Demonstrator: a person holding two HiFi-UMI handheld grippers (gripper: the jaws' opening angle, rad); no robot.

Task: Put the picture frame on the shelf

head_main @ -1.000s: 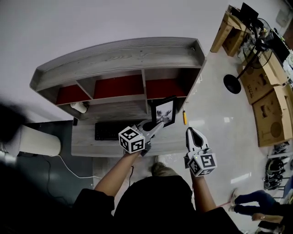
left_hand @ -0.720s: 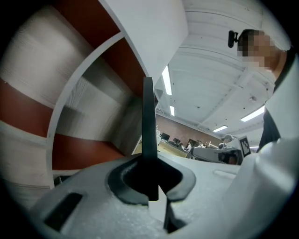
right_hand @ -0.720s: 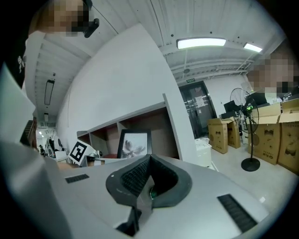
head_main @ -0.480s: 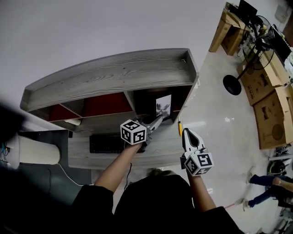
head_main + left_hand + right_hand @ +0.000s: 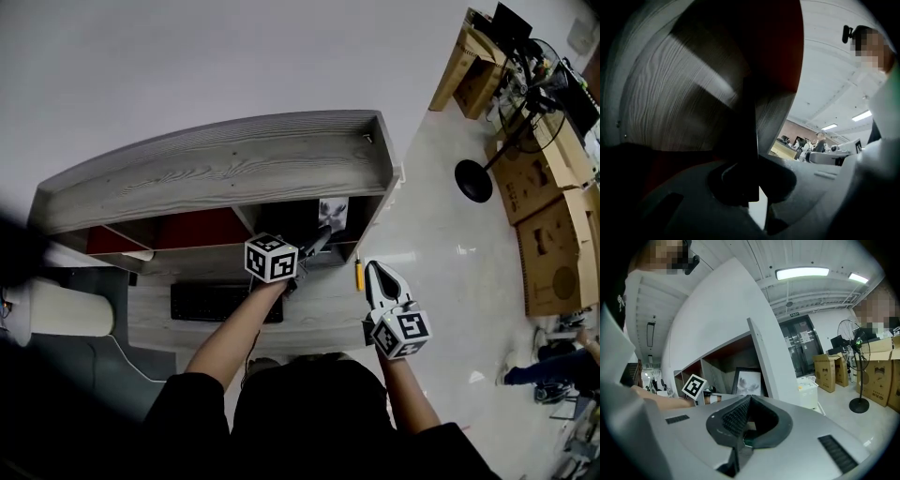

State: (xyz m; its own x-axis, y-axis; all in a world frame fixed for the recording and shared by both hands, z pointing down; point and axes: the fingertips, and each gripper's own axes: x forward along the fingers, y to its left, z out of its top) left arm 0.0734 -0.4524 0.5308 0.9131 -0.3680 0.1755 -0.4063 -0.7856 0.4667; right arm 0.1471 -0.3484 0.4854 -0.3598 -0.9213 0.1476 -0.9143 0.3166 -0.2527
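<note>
Grey wooden shelf (image 5: 225,169), red-backed compartments. Left gripper (image 5: 319,242) clenches its fingers on the black rectangular picture frame (image 5: 333,212) by its thin edge; it looks stiff, light, breakable. Right gripper (image 5: 376,268) fingers closed, empty.

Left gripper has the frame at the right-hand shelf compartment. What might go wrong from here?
1. The left gripper pinches the picture frame by a thin edge only, so it may pivot or slip.
2. I cannot tell whether the frame rests on the floor of the shelf. Releasing too early may tip it out onto the desk.
3. The frame sits close to the compartment's right wall, so it could knock against it.
</note>
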